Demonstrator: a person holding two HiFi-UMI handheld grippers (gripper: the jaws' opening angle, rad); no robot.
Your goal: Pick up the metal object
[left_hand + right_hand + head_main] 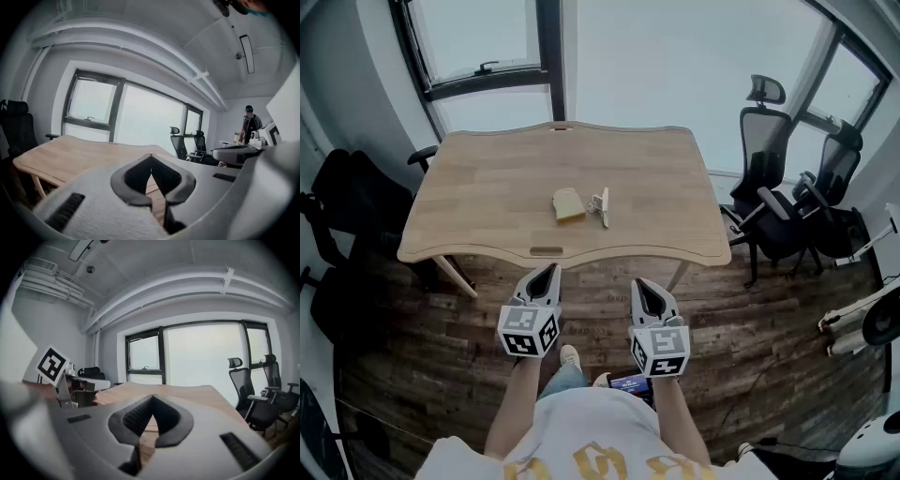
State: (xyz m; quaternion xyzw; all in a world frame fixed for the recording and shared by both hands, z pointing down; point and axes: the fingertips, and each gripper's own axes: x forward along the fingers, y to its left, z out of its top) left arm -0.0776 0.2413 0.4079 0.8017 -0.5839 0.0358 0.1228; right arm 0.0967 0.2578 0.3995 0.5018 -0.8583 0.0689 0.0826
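Place: this is looking like an office (a sparse one).
Desk: a wooden desk [478, 197] is standing before tall windows [487, 42].
Seating: mesh office chairs [764, 155] with headrests are sitting at its right.
Floor: dark wood planks [750, 347] are running underneath.
Ceiling: a strip light [247, 54] is running overhead.

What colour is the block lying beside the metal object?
Pale tan block, clearest in the head view.

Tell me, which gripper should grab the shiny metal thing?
Right, probably. The right gripper sits slightly nearer the metal object, and the tan block lies on the left gripper's side. Both are shut, short of the table.
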